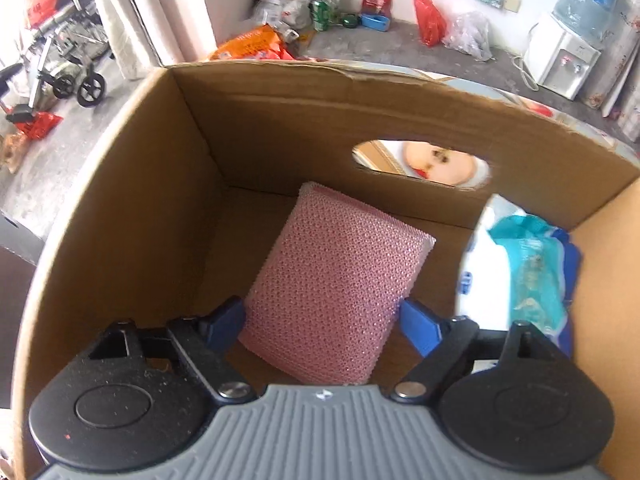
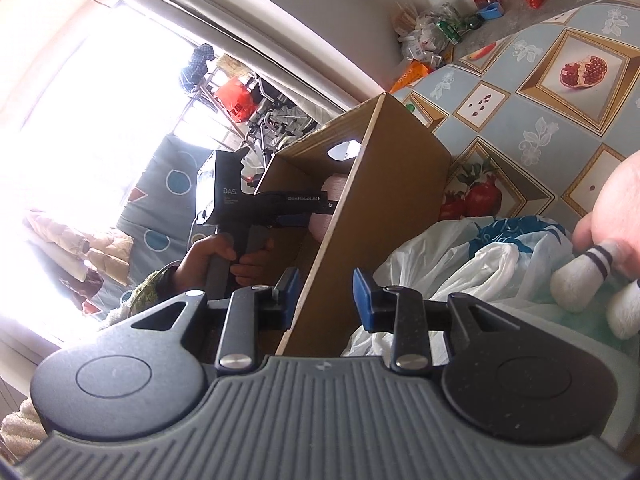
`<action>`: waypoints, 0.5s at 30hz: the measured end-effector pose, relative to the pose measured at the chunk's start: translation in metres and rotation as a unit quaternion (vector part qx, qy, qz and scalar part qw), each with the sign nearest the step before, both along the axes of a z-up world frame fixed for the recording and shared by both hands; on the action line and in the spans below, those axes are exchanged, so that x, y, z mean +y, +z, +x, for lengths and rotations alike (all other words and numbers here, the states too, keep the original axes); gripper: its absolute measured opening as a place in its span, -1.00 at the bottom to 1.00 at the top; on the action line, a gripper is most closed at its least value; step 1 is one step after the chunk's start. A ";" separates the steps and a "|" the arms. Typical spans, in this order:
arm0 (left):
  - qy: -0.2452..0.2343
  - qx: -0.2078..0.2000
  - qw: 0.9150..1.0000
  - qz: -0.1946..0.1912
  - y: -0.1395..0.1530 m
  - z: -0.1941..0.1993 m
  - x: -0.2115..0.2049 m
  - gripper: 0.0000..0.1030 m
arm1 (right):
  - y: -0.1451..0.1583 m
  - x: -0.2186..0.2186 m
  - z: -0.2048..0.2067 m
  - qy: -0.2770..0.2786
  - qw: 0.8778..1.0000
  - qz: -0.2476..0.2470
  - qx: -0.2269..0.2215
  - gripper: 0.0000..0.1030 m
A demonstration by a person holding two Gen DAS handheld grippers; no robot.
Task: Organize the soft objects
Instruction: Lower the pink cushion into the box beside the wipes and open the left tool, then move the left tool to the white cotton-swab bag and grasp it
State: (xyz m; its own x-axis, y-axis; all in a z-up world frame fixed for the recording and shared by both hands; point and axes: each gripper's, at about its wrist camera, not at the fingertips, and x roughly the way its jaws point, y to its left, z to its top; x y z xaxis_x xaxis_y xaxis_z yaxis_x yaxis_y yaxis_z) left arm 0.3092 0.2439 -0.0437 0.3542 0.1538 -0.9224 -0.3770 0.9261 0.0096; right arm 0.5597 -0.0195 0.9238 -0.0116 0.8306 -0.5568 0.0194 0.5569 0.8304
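My left gripper (image 1: pixel 322 320) is shut on a pink mesh sponge (image 1: pixel 332 280) and holds it inside an open cardboard box (image 1: pixel 132 208), above the box floor. A white and teal plastic pack (image 1: pixel 520 264) lies in the box at the right. In the right wrist view the box (image 2: pixel 384 200) stands on the patterned tablecloth, and the left gripper (image 2: pixel 320 208) reaches into it with the sponge (image 2: pixel 334 186). My right gripper (image 2: pixel 326 296) is open and empty, its fingers straddling the box's near edge. A plush toy with striped legs (image 2: pixel 588 276) lies at the right, touched by a hand.
A crumpled white and blue plastic bag (image 2: pixel 460 260) lies beside the box on the fruit-patterned tablecloth (image 2: pixel 540 92). The box has an oval handle hole (image 1: pixel 420 164). Bags, cans and a water dispenser (image 1: pixel 560 60) stand on the floor beyond.
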 end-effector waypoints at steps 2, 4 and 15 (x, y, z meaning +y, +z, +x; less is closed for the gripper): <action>0.002 -0.007 1.000 -0.028 0.003 -0.001 0.001 0.61 | 0.001 -0.004 -0.002 -0.004 1.000 -0.001 0.001 -0.42; -0.004 -0.015 0.999 -0.048 0.005 -0.003 -0.001 0.60 | 0.001 -0.009 -0.004 -0.008 1.000 -0.004 0.002 -0.42; 0.019 -0.052 0.995 -0.086 0.029 -0.034 0.001 0.67 | 0.023 -0.045 -0.018 -0.051 0.998 -0.033 -0.015 -0.35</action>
State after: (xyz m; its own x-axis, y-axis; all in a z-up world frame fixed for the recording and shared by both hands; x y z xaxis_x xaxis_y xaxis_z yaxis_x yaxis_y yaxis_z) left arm 0.2752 0.2447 -0.0149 0.4461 0.0128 -0.8949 -0.4033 0.8955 -0.1882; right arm 0.5412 -0.0647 0.9471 0.0891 0.7876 -0.6097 0.0546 0.6074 0.7925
